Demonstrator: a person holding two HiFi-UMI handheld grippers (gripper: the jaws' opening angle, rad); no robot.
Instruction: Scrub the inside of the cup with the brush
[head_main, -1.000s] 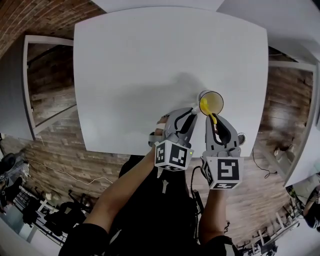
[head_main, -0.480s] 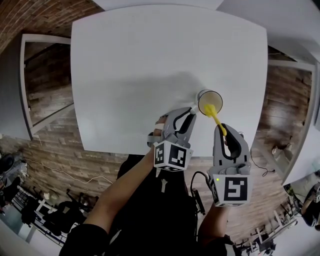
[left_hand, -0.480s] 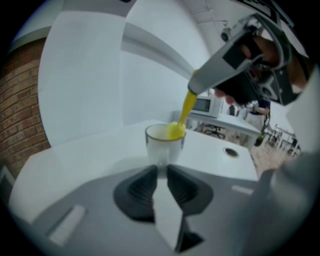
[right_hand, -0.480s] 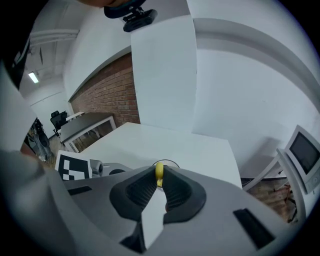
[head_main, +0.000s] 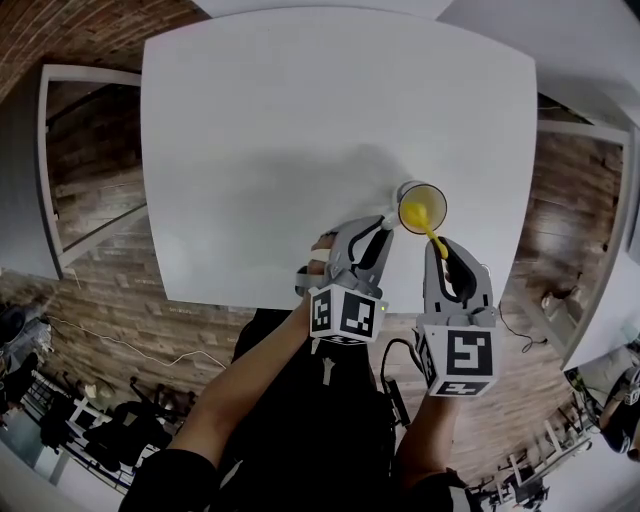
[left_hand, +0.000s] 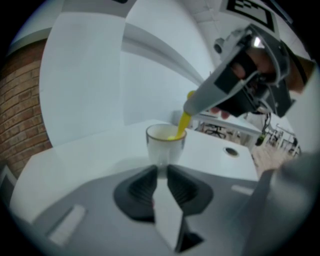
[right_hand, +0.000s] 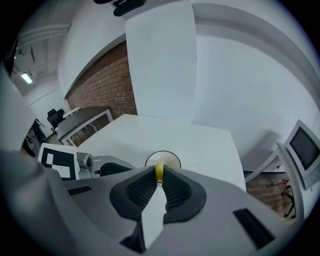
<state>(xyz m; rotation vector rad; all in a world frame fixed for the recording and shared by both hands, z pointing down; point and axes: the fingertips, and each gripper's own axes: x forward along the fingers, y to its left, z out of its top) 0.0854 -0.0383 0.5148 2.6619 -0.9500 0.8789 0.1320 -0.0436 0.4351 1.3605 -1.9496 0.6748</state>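
A white cup stands near the front right edge of the white table. My left gripper holds it from the near left, jaws shut on the cup's handle; in the left gripper view the cup sits just beyond the jaws. My right gripper is shut on the yellow brush, whose head is inside the cup. The brush slants down into the cup from the right gripper. In the right gripper view the yellow handle is pinched between the pads, with the cup rim beyond.
The table's near edge runs just behind both grippers. Another white table with a round hole stands to the right. Wooden floor and a brick wall surround the table.
The right gripper pulled the brush back toward me, then pushed it forward into the cup again. The left gripper and the cup stayed still.
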